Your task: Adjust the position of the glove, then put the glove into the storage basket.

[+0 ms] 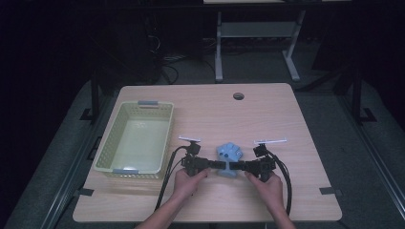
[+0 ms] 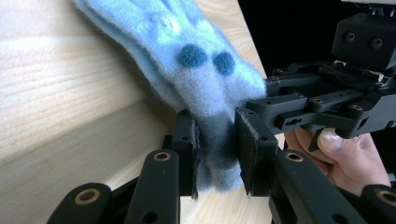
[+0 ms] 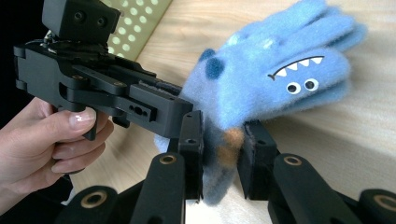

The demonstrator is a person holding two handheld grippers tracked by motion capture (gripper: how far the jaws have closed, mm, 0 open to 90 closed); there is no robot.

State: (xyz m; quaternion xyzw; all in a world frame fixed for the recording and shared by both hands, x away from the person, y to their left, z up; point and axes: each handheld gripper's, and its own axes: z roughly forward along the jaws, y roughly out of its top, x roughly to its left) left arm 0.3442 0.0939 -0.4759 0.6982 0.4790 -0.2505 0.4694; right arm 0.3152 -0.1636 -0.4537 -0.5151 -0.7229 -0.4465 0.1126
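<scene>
Seeing pale wooden table (image 1: 267, 114), smooth, rectangular, round hole near far edge. Yellow-green plastic basket (image 1: 102, 152), perforated walls, sits at my left. Fuzzy blue glove (image 1: 228, 153) with monster face and dark dots lies near front centre, between grippers. Left gripper (image 2: 217, 154) jaws nearly closed, pinching glove cuff. Right gripper (image 3: 223, 156) same, clamped on cuff from opposite side.

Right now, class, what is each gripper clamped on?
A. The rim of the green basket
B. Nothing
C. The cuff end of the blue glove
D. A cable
C: the left gripper and the right gripper both pinch the cuff end of the blue glove.
</scene>
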